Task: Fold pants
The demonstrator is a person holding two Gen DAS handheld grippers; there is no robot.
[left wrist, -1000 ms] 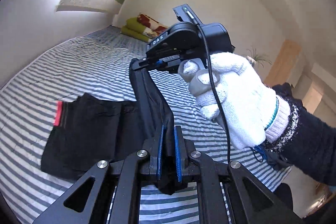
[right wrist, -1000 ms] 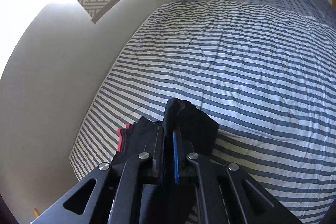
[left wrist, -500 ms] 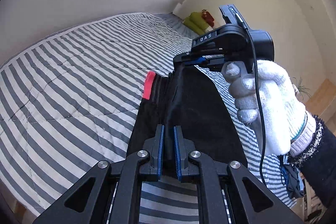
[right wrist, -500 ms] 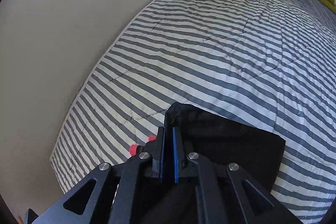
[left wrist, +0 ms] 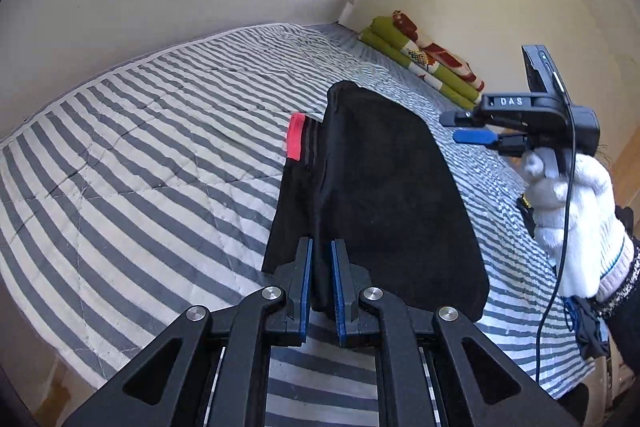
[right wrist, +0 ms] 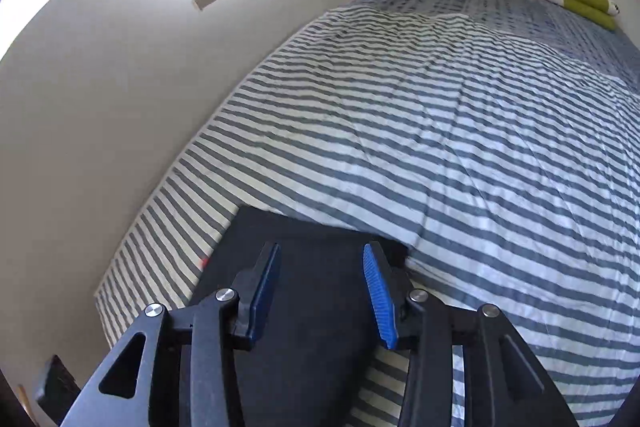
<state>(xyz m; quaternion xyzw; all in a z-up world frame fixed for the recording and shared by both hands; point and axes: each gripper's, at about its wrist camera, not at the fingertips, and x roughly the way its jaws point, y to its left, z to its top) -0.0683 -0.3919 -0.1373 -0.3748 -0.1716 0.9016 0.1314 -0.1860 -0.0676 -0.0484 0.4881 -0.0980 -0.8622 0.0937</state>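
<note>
The black pants (left wrist: pixel 384 195) lie folded over on the striped bed, a red waistband tag (left wrist: pixel 295 141) showing at their left edge. My left gripper (left wrist: pixel 321 247) is shut on the near edge of the pants, cloth pinched between its blue pads. My right gripper (left wrist: pixel 466 127), held by a white-gloved hand (left wrist: pixel 568 211), hovers open to the right of the pants, clear of the cloth. In the right wrist view the right gripper (right wrist: pixel 322 255) stands open above the flat black pants (right wrist: pixel 308 307), nothing between its fingers.
A grey-and-white striped quilt (left wrist: pixel 160 147) covers the bed, which runs along a white wall (right wrist: pixel 100 87) on the left. Folded green blankets (left wrist: pixel 424 63) are stacked at the far end. Dark items (left wrist: pixel 588 327) hang off the bed's right edge.
My right gripper has let go of the pants, opened and drawn away to the right. The folded layer now lies flat. The left gripper keeps its hold.
</note>
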